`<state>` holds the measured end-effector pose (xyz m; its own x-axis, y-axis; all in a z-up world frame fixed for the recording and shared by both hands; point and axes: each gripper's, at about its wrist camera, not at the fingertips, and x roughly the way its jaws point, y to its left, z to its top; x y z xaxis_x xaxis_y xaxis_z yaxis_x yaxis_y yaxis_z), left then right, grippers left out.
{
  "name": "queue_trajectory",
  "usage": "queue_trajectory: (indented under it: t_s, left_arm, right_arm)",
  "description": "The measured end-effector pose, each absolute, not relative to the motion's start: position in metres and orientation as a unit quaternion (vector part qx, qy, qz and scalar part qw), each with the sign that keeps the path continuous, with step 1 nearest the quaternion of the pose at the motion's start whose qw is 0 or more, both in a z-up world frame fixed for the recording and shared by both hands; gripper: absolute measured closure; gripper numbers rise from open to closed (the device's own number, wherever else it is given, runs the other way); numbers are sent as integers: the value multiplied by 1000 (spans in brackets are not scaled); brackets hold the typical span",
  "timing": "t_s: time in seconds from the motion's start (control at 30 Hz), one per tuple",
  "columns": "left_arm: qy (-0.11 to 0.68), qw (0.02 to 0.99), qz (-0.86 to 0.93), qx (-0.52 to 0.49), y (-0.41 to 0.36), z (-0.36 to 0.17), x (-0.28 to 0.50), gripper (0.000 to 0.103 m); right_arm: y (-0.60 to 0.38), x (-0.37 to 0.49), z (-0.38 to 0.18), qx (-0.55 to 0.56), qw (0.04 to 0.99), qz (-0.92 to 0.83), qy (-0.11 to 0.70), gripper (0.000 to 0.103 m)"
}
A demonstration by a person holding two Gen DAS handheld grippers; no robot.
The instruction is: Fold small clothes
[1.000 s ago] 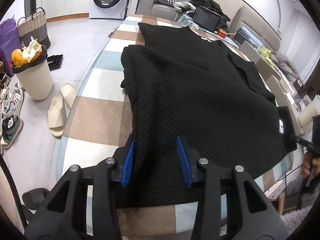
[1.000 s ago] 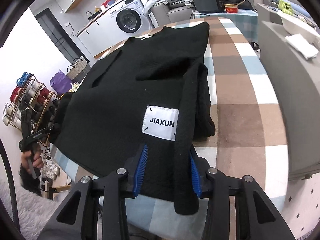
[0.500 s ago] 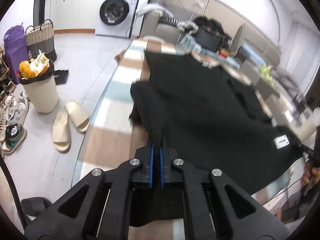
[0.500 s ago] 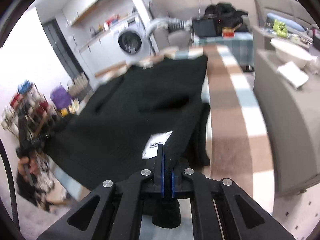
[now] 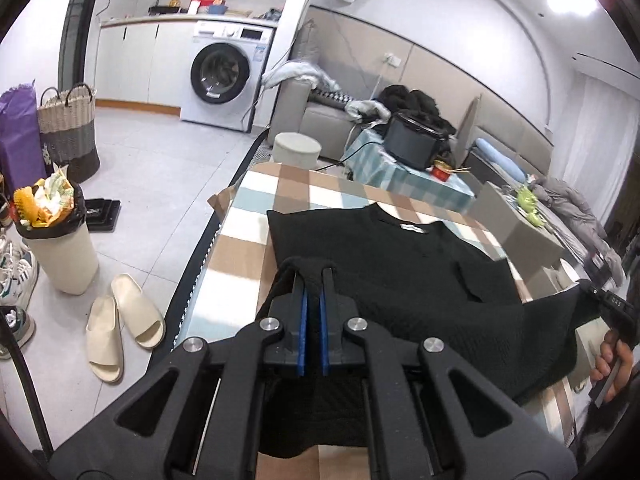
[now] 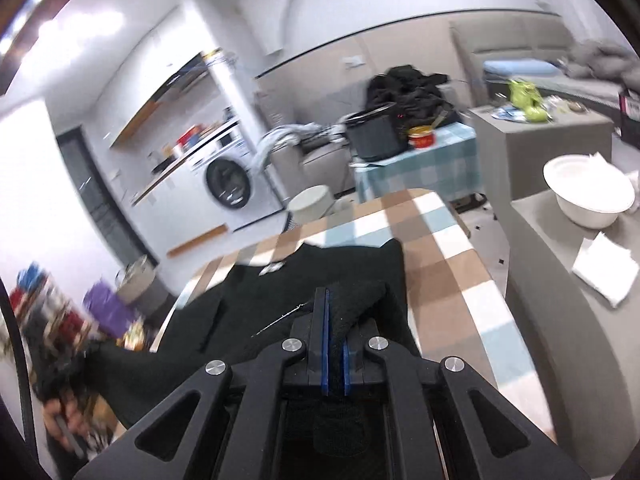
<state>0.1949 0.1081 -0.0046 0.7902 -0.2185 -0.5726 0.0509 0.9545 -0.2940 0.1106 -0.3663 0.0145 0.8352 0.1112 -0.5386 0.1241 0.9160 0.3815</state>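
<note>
- The left gripper has its blue-padded jaws pinched nearly together on a fold of the black ribbed knit sweater — the cloth humps up over the fingertips.
- The right gripper is likewise clamped, a peak of the same black knit caught between its blue pads and standing up beside them.
- Both jaws have just been closing, each with the sweater's edge between the pads.
- The sweater lies spread on the table with the checked brown, white and pale-blue cloth; its neck with a small white label points toward the table's far edge, while the near hem is lifted off the surface at both corners.
- Beyond the far edge stand a round pale stool, a white front-loading washing machine and a grey sofa.
- Off the table's left edge, on the tiled floor: cream slippers and a cream bin with a black liner.
</note>
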Motion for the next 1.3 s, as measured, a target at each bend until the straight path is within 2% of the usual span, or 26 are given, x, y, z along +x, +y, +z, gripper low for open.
queue_trajectory:
  t_s: [0.1, 0.2, 0.27, 0.3, 0.33, 0.4, 0.43, 0.53, 0.57, 0.63, 0.73, 1.1, 1.3]
  left_arm:
    - [359, 921, -55, -145, 110, -33, 240, 100]
    - [411, 897, -44, -157, 112, -72, 265, 97]
    - [430, 888, -42, -156, 112, -91, 266, 91]
    - [432, 887, -45, -156, 111, -97, 264, 81]
    - [436, 886, -46, -152, 110, -101, 261, 63]
    - [441, 885, -45, -139, 106, -107, 255, 43]
    - [441, 887, -45, -133, 103, -111, 253, 43]
    - [447, 884, -68, -121, 91, -120, 250, 45]
    - [447, 884, -69, -114, 87, -123, 249, 49]
    - [448, 886, -78, -91, 76, -124, 246, 66]
    - [448, 887, -86, -65, 64, -123, 237, 75]
    - [449, 889, -85, -42, 66, -117, 170, 75]
    - [445, 889, -78, -69, 86, -109, 136, 69]
  right_arm:
    - [-370, 140, -11, 195, 922, -26, 334, 98]
    - [-374, 160, -48, 192, 889, -33, 415, 85]
    - [-377, 154, -60, 188, 880, -36, 434, 67]
    - [-379, 147, -64, 186, 880, -38, 436, 64]
    - [-382, 138, -66, 185, 879, -40, 438, 59]
    - [-386, 125, -70, 186, 876, -44, 444, 57]
    - [-389, 119, -74, 191, 872, -44, 448, 53]
    - [-385, 113, -87, 189, 866, -16, 463, 53]
    - [-381, 115, -90, 184, 865, -12, 467, 55]
    - [-372, 116, -92, 178, 866, 7, 468, 69]
    - [-362, 115, -94, 158, 864, 6, 477, 73]
    - [-351, 61, -93, 143, 857, 31, 493, 75]
    - [-352, 34, -84, 148, 861, 27, 486, 74]
